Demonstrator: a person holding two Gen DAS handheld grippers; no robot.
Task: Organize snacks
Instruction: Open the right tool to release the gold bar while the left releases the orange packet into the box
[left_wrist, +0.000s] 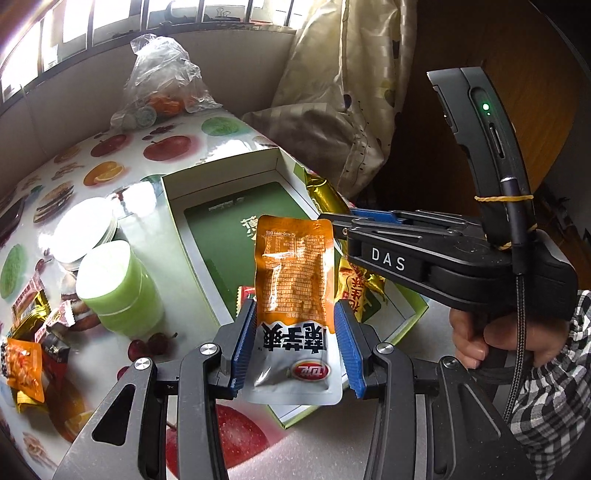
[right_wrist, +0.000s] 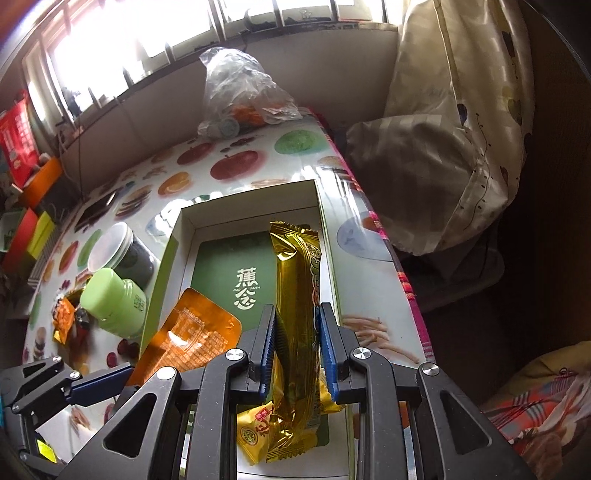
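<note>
My left gripper (left_wrist: 295, 343) is shut on an orange and silver snack pouch (left_wrist: 293, 280) and holds it above the open green-lined box (left_wrist: 221, 199). The pouch also shows in the right wrist view (right_wrist: 188, 339). My right gripper (right_wrist: 297, 350) is shut on a long gold snack bar (right_wrist: 295, 295), held over the right side of the same box (right_wrist: 255, 218). Another gold packet (right_wrist: 255, 432) lies in the box under it. The right gripper shows in the left wrist view (left_wrist: 332, 221), just right of the pouch.
A green jar (left_wrist: 118, 288) and a white-lidded jar (left_wrist: 85, 229) stand left of the box. Loose snack packets (left_wrist: 29, 339) lie at the far left. A clear plastic bag (left_wrist: 162, 85) sits at the table's back. A curtain (left_wrist: 351, 92) hangs past the right edge.
</note>
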